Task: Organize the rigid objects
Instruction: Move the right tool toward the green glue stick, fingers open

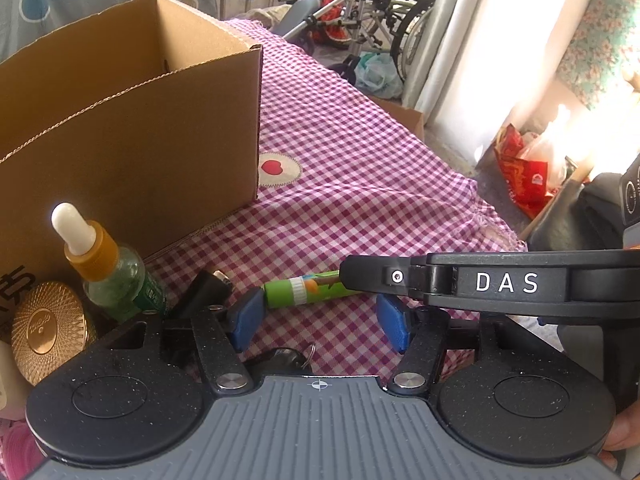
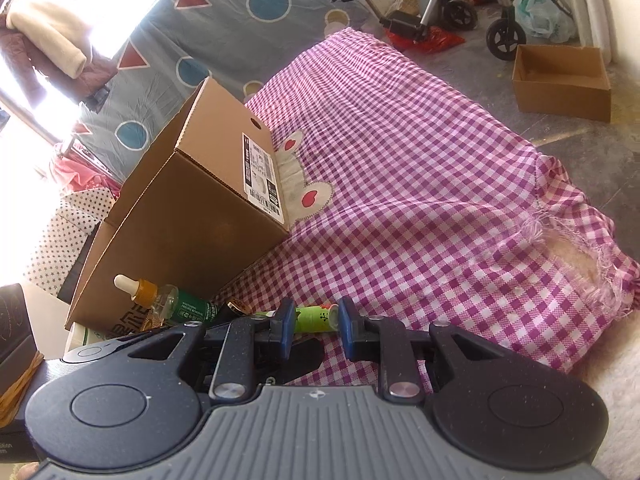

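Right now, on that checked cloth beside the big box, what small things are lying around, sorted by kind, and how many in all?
Dropper bottle: 1
Round gold lid or tin: 1
Green tube, between the right tool's pads: 1
Small black item with a metal tip, too hidden to name: 1
Open cardboard box: 1
Total: 5

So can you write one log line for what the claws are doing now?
right claw: closed on green tube | left claw: open, empty | tube on cloth | box: behind

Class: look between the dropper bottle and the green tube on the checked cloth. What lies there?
A small black item with a metal tip lies between dropper bottle and green tube; the left wrist view shows it clearest.
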